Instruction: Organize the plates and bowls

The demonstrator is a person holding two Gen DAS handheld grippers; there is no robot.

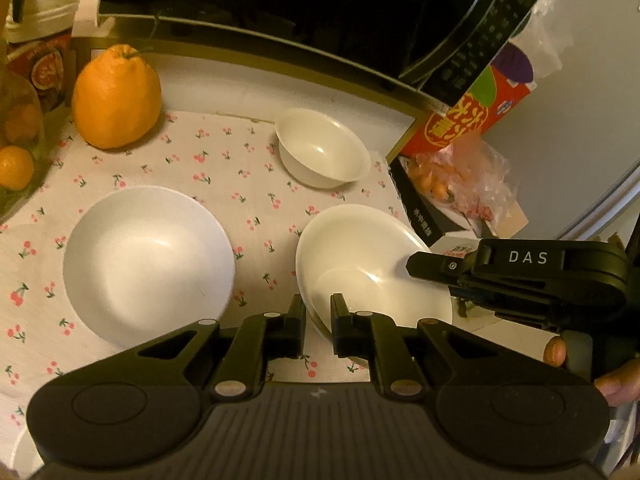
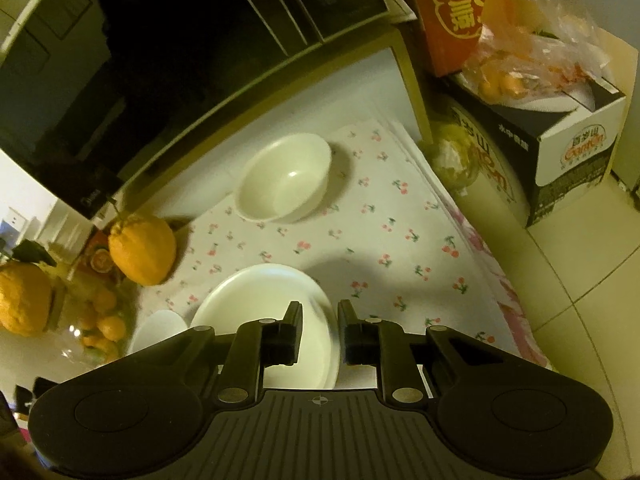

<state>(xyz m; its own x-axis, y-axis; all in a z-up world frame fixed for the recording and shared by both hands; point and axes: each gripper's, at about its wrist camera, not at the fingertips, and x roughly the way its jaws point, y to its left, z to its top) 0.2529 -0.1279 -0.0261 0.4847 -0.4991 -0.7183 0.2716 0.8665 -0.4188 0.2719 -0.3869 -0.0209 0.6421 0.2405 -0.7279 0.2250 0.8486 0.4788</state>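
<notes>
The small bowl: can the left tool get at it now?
Probably not yet: the left tool is shut on the plate, which also lies between it and the small bowl.

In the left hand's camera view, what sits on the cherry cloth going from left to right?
Big orange fruit → wide white plate → small white bowl → white plate held by both tongs.

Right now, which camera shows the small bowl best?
The right wrist view: the small bowl sits near the centre, whole and unblocked on the cloth. The left wrist view shows it whole too, but further off.
</notes>
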